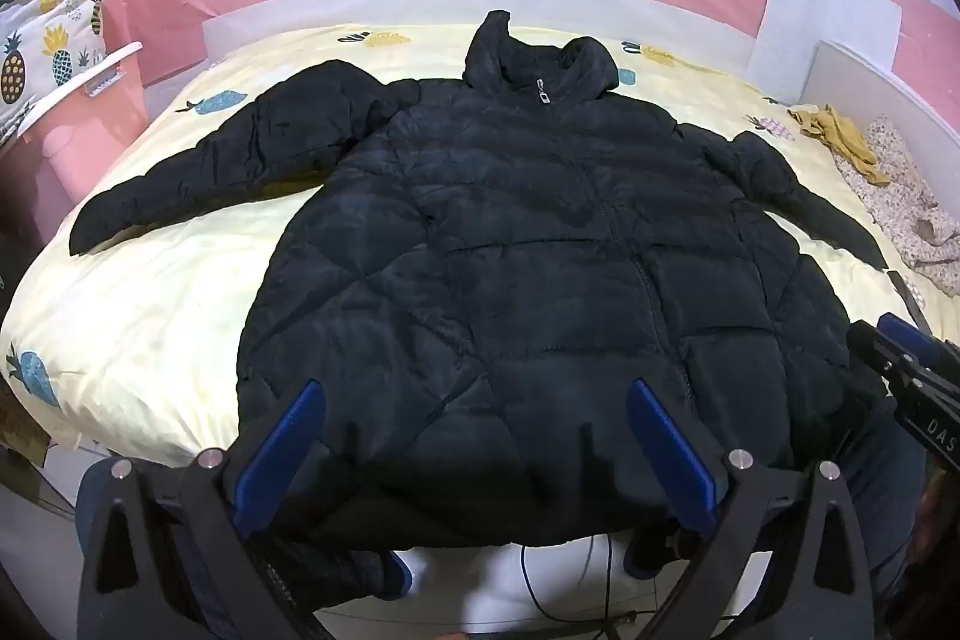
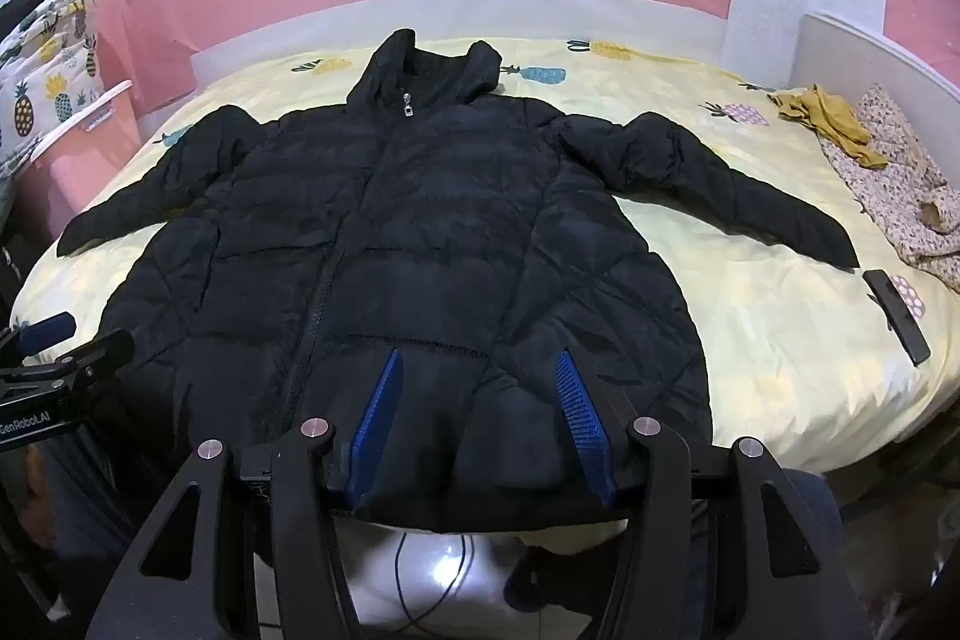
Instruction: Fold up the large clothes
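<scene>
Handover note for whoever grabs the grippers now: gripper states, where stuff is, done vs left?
Left gripper: open, over the jacket hem, holding nothing.
Right gripper: open over the hem too, empty.
Jacket: flat on the bed, front up, zipped, both sleeves spread out, hood at the far end.
Phone lies by the sleeve on the right.
Done: jacket laid out.
Left: all folds.

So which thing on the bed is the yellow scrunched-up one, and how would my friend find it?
Start at the big bed with the pineapple sheet, where the black puffy jacket lies spread flat. Look past the jacket's sleeve to the far corner by the white bed end. There sits the mustard-yellow cloth, crumpled on the flowery fabric; it alone is plain yellow.
</scene>
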`<state>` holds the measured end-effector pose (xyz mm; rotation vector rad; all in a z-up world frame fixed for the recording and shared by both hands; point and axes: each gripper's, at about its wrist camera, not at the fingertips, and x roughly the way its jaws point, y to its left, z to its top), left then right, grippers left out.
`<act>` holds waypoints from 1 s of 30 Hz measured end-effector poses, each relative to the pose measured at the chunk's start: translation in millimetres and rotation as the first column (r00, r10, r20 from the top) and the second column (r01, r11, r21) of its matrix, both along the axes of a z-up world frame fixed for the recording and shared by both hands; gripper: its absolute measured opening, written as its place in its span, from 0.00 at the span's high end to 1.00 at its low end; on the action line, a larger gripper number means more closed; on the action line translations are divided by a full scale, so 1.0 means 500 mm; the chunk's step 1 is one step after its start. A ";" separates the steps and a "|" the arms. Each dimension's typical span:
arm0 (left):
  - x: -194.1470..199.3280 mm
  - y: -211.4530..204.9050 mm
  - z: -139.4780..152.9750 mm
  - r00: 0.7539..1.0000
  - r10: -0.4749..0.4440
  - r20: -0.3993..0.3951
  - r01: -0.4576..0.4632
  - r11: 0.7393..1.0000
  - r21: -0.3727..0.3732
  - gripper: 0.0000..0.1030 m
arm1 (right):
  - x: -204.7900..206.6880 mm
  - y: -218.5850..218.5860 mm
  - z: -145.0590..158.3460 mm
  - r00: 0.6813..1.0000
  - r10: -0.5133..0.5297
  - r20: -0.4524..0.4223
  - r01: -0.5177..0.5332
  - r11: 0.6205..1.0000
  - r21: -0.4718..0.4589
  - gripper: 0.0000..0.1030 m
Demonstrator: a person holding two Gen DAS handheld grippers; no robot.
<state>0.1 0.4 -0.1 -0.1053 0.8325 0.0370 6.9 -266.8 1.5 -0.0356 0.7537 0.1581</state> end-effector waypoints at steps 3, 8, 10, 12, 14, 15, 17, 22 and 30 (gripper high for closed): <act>0.001 -0.001 -0.001 1.000 -0.003 -0.005 0.003 1.000 0.006 0.02 | 0.001 0.000 -0.001 1.000 0.001 -0.003 -0.001 1.000 0.000 0.48; -0.003 -0.003 0.000 1.000 -0.001 -0.011 0.001 1.000 0.009 0.02 | 0.000 0.001 0.000 1.000 0.000 0.000 0.000 1.000 -0.005 0.48; -0.006 -0.002 -0.004 1.000 -0.001 -0.010 0.001 1.000 0.011 0.02 | 0.002 0.000 -0.004 1.000 0.001 -0.004 -0.001 1.000 0.000 0.48; -0.008 -0.001 -0.005 1.000 -0.002 -0.009 0.002 1.000 0.009 0.02 | 0.001 0.001 -0.003 1.000 0.001 -0.005 -0.001 1.000 -0.001 0.48; -0.003 -0.007 -0.005 1.000 -0.010 -0.013 0.010 1.000 0.014 0.02 | 0.001 0.002 -0.002 1.000 0.002 -0.005 -0.002 1.000 -0.001 0.48; -0.003 -0.007 -0.005 1.000 -0.010 -0.013 0.010 1.000 0.014 0.02 | 0.001 0.002 -0.002 1.000 0.002 -0.006 -0.002 1.000 -0.002 0.48; -0.003 -0.008 -0.005 1.000 -0.011 -0.014 0.011 1.000 0.014 0.02 | 0.001 0.003 -0.002 1.000 0.001 -0.006 -0.001 1.000 -0.004 0.48; -0.003 -0.009 -0.007 1.000 -0.012 -0.016 0.012 1.000 0.013 0.02 | 0.002 0.005 -0.003 1.000 0.001 -0.009 -0.001 1.000 -0.003 0.48; -0.002 -0.010 -0.007 1.000 -0.012 -0.017 0.012 1.000 0.012 0.02 | 0.001 0.007 -0.004 1.000 0.002 -0.009 -0.002 1.000 -0.004 0.48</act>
